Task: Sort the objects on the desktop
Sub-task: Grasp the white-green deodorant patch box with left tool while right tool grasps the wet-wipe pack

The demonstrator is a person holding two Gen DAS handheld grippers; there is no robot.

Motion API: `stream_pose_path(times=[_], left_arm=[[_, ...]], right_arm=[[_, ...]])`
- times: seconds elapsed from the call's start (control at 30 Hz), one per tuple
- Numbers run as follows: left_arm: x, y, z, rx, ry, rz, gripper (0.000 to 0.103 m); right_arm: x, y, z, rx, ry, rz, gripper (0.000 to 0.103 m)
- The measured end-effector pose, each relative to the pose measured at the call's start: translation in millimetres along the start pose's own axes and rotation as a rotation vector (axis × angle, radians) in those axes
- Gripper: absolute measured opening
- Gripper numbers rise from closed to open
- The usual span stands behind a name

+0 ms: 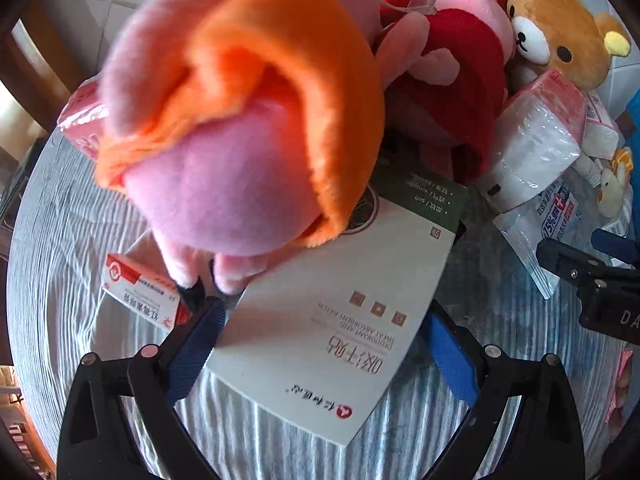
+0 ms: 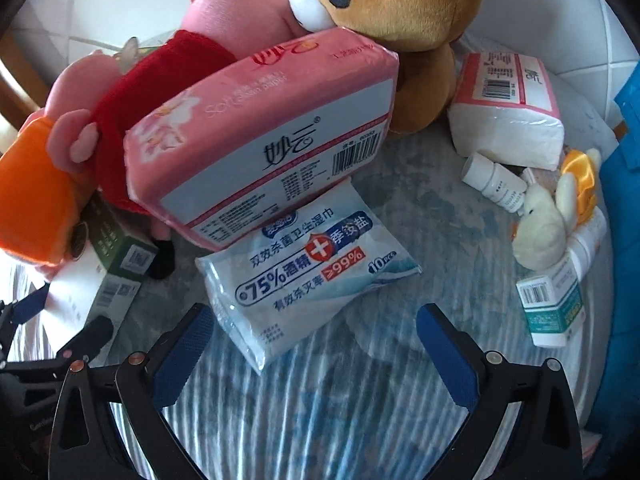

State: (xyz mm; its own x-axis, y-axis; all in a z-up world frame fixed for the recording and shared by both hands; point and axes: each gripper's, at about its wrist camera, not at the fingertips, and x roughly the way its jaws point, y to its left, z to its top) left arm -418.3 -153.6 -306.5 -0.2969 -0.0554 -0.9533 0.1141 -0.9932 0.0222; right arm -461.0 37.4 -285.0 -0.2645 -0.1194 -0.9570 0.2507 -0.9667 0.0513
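Note:
My left gripper (image 1: 320,328) is open around the near end of a flat white and green box (image 1: 332,320) lying on the table. A pink plush pig in an orange dress (image 1: 240,120) stands on the box's far end. My right gripper (image 2: 312,336) is open and empty, just in front of a pack of wet wipes (image 2: 304,272). A pink tissue pack (image 2: 260,144) leans above the wipes against a pink plush pig in a red dress (image 2: 160,80) and a brown plush bear (image 2: 400,32).
A red and white medicine box (image 1: 140,292) lies left of the flat box. A second tissue pack (image 2: 508,112), a white bottle (image 2: 494,182), a small plush duck (image 2: 548,224) and a teal and white box (image 2: 552,304) sit at right. Something blue (image 2: 624,240) is at the far right.

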Motion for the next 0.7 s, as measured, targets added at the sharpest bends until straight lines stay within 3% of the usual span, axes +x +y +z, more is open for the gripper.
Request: stream_pose_path(times=[0.17, 0.37, 0.43, 0.53, 0.57, 0.7], left_arm=[[10, -9, 8, -0.012, 0.014, 0.016, 0.101], [6, -14, 3, -0.056, 0.031, 0.008, 0.097], [0, -16, -4, -0.061, 0.033, -0.010, 0.091], [-12, -23, -19, -0.055, 0.040, -0.046, 0.082], [-16, -26, -24, -0.053, 0.046, -0.061, 0.079], [-30, -36, -43, -0.040, 0.057, -0.093, 0.078]], right_arm=[[19, -3, 7, 0.039, 0.004, 0.008, 0.103], [20, 4, 2, -0.046, -0.031, -0.033, 0.101], [13, 1, -7, -0.063, -0.043, -0.044, 0.090], [0, -10, -19, -0.057, -0.044, -0.045, 0.055], [-3, -15, -24, -0.055, -0.036, -0.039, 0.050], [-13, -30, -46, -0.050, 0.002, -0.008, 0.048]])
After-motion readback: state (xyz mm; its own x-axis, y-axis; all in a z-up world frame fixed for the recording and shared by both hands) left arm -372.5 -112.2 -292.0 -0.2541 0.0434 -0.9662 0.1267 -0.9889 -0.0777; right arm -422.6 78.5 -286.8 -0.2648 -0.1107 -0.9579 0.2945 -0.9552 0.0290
